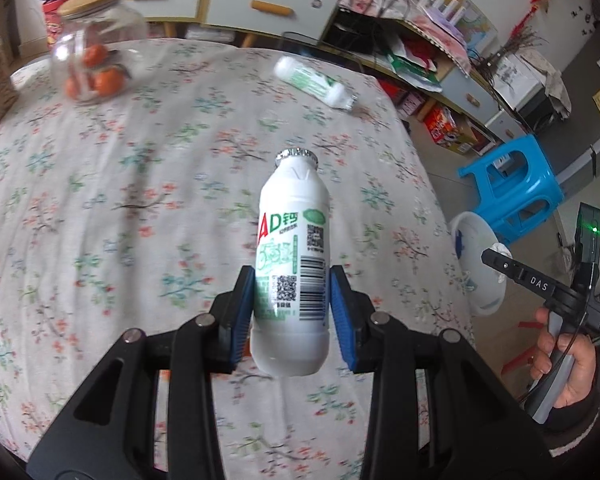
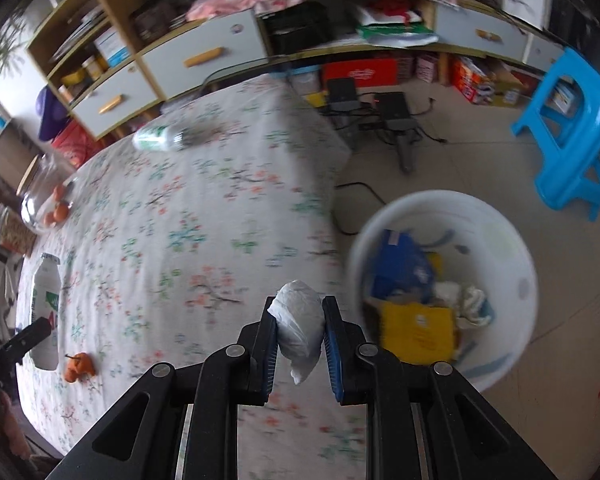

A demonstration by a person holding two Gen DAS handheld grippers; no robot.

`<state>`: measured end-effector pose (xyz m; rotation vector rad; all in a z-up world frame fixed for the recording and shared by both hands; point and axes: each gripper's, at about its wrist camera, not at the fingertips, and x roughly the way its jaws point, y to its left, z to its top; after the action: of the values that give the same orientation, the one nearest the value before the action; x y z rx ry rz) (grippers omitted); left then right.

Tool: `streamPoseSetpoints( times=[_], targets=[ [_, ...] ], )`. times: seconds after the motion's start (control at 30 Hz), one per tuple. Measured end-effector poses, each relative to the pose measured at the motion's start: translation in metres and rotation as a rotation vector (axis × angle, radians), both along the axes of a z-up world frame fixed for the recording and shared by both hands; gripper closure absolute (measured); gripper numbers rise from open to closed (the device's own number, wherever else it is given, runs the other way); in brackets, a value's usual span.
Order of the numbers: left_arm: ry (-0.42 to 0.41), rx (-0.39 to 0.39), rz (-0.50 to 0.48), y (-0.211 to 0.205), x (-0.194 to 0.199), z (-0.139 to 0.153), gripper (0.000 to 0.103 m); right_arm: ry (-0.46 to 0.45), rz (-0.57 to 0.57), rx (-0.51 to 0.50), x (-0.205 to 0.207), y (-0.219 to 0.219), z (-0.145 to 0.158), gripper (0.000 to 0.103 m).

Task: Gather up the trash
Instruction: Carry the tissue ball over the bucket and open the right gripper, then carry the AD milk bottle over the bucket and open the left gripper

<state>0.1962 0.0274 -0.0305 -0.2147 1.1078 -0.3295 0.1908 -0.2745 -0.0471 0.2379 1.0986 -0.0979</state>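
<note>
Nearest the lens, the left claw (image 1: 292,308) grips a white drink bottle (image 1: 292,256) low on its body between blue pads, held above the floral worktop (image 1: 120,200). The right claw (image 2: 300,332) pinches a crumpled white wad (image 2: 300,328), near the left rim of the white bin (image 2: 444,280) on the floor. The wad could fall short onto the floor if released early; the top-heavy bottle may pivot and slip. Another bottle (image 1: 316,84) lies at the far right.
</note>
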Motion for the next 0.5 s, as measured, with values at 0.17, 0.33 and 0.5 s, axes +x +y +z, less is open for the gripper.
streamPoseSetpoints(
  times=[0.17,0.33,0.5],
  targets=[
    [0.005,-0.006,-0.059,-0.042,0.001,-0.004,0.064,0.011,-0.078,0.010,-0.020,-0.054,-0.003,0.081],
    [0.011,-0.015,-0.125,-0.087,-0.002,-0.009,0.064,0.011,-0.131,0.024,-0.033,-0.092,-0.005,0.081],
    [0.010,0.003,-0.202,-0.128,-0.001,-0.010,0.064,-0.010,-0.221,0.095,-0.045,-0.127,-0.005,0.056]
  ],
)
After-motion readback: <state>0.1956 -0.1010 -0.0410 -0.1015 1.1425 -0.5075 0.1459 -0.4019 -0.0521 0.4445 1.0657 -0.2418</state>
